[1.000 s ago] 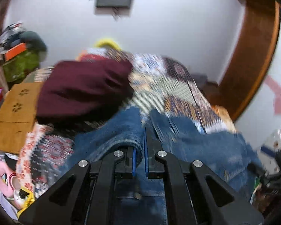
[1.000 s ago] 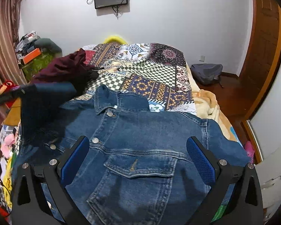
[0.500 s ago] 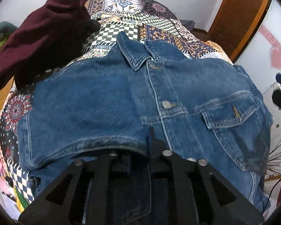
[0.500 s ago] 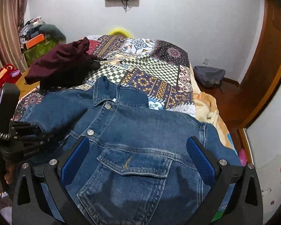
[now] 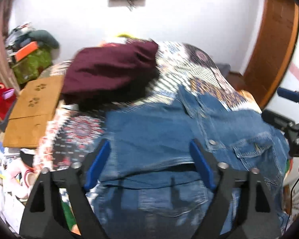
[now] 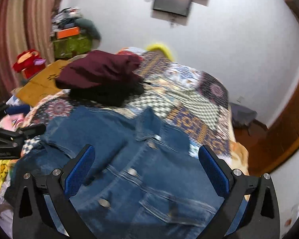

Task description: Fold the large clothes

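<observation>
A blue denim jacket lies front up on the patterned bedspread, collar toward the far wall. It also shows in the right wrist view, with a sleeve folded across its left side. My left gripper is open and empty above the jacket's left part. My right gripper is open and empty above the button line. The right gripper shows in the left wrist view at the right edge. The left gripper shows in the right wrist view at the left edge.
A maroon garment lies bunched on the bed beyond the jacket, over something black. A wooden board and toys sit left of the bed. A grey bag lies on the floor by the wooden door frame.
My left gripper was shut on the jacket's sleeve edge, laid it across the jacket, let go and opened. Both cameras have tilted up and moved; the right gripper stayed open.
</observation>
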`<state>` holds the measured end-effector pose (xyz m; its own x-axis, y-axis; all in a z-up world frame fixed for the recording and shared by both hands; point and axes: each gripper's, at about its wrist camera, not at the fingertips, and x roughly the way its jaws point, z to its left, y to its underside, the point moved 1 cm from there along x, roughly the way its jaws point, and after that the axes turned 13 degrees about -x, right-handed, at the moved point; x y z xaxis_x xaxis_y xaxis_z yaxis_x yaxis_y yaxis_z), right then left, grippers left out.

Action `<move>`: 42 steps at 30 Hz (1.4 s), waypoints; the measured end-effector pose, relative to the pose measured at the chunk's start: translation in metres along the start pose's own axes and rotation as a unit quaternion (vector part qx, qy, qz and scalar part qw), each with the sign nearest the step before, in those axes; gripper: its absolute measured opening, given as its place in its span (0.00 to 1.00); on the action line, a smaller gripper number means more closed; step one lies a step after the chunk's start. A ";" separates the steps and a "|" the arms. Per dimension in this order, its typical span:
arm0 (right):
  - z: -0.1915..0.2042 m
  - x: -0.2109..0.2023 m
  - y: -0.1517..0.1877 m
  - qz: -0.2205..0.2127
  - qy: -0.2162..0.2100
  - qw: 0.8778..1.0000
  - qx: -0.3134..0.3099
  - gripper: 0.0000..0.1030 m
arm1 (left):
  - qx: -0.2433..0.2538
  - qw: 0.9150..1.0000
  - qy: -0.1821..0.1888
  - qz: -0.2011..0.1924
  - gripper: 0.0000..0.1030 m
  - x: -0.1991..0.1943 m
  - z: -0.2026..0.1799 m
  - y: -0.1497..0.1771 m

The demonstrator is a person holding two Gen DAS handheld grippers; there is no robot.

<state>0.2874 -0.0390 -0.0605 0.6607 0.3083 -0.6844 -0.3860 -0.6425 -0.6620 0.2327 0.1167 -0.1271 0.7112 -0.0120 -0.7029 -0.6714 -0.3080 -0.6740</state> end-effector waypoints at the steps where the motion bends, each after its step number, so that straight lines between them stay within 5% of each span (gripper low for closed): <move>1: 0.006 0.004 -0.006 0.000 -0.009 1.000 -0.010 1.00 | -0.008 1.000 -0.005 -0.009 0.89 -0.005 0.010 -0.001; 9: 0.072 0.055 -0.043 0.035 -0.096 0.991 -0.085 1.00 | -0.074 0.994 -0.073 -0.016 0.89 -0.012 0.093 0.009; 19: 0.150 0.123 -0.043 0.126 -0.180 0.962 -0.163 0.97 | -0.136 0.986 -0.099 0.009 0.89 -0.004 0.149 0.040; 23: 0.164 0.144 -0.030 0.168 -0.211 0.946 -0.182 0.77 | -0.146 0.984 -0.100 0.019 0.89 0.003 0.157 0.047; 28: 0.172 0.151 -0.018 0.173 -0.220 0.940 -0.196 0.63 | -0.153 0.983 -0.097 0.036 0.89 0.015 0.159 0.055; 33: 0.160 0.141 -0.022 0.134 -0.235 0.949 -0.160 0.12 | -0.149 0.983 -0.093 0.051 0.89 0.026 0.155 0.058; 42: 0.119 0.117 -0.033 0.076 -0.218 0.969 -0.087 0.04 | -0.118 0.985 -0.092 0.084 0.89 0.045 0.137 0.064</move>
<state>0.3012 0.1017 -0.1554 0.2566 0.4439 -0.8586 -0.3179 -0.8001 -0.5087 0.1935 0.2266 -0.2326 0.5292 0.0843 -0.8443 -0.6937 -0.5301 -0.4876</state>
